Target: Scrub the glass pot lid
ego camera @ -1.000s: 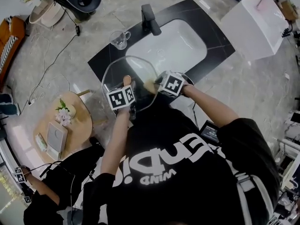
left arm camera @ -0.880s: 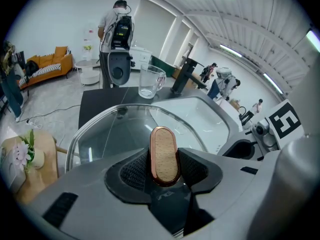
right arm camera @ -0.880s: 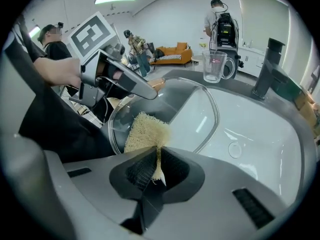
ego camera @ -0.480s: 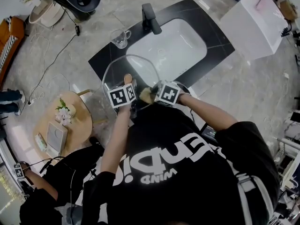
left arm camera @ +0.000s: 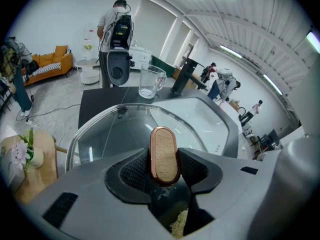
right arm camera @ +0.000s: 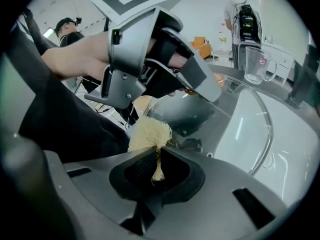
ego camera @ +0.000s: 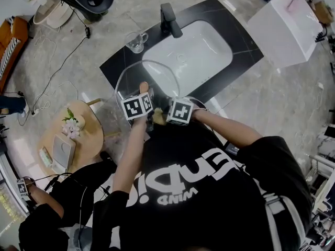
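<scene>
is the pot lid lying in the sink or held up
Held up: the left gripper is shut on its wooden knob, and the glass lid overhangs the counter edge.

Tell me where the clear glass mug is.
In the head view, the glass mug stands on the dark counter, just left of the black faucet.

A black surface [ego camera: 118, 63] stands on the marble floor [ego camera: 272, 98], with a white sink [ego camera: 191, 51] sunk in it, a black tap [ego camera: 170, 20] behind it and a glass mug [ego camera: 135, 42] beside the tap
</scene>
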The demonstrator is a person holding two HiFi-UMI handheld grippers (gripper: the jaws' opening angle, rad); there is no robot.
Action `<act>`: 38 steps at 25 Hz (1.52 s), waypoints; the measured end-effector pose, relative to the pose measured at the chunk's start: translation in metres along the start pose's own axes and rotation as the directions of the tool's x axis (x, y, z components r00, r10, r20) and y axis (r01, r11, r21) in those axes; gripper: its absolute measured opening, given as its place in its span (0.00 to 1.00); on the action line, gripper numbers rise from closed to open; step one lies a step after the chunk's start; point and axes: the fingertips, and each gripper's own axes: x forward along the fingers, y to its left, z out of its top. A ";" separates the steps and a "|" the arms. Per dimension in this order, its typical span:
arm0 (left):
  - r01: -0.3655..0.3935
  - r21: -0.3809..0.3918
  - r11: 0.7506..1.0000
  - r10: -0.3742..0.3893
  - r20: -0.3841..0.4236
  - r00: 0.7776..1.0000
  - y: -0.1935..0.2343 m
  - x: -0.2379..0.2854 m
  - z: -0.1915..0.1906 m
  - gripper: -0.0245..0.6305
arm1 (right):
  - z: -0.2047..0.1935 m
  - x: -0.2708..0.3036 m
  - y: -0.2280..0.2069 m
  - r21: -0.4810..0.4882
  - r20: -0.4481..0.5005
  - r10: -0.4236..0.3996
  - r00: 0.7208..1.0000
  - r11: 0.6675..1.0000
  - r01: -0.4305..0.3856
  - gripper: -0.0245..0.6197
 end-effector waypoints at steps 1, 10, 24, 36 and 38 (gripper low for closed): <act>0.000 0.000 1.000 0.000 0.000 1.000 0.000 0.000 0.000 0.32 | 0.003 0.002 0.004 -0.004 0.004 0.014 1.000 1.000 -0.014 0.08; -0.001 -0.013 1.000 0.002 0.006 1.000 0.000 0.001 -0.001 0.32 | 0.004 0.005 0.013 0.001 0.003 0.047 0.999 0.999 -0.047 0.08; 0.031 0.002 1.000 -0.031 0.098 0.995 -0.008 -0.031 0.031 0.35 | 0.021 -0.039 0.018 0.045 0.072 0.063 0.995 0.997 -0.067 0.08; 0.047 0.069 0.997 -0.064 0.272 0.960 -0.011 -0.093 0.079 0.13 | 0.075 -0.136 -0.035 0.222 0.386 -0.194 0.902 0.968 0.114 0.08; 0.031 0.113 0.993 -0.063 0.299 0.952 -0.013 -0.106 0.085 0.08 | 0.084 -0.157 -0.042 0.272 0.455 -0.259 0.852 0.952 0.144 0.08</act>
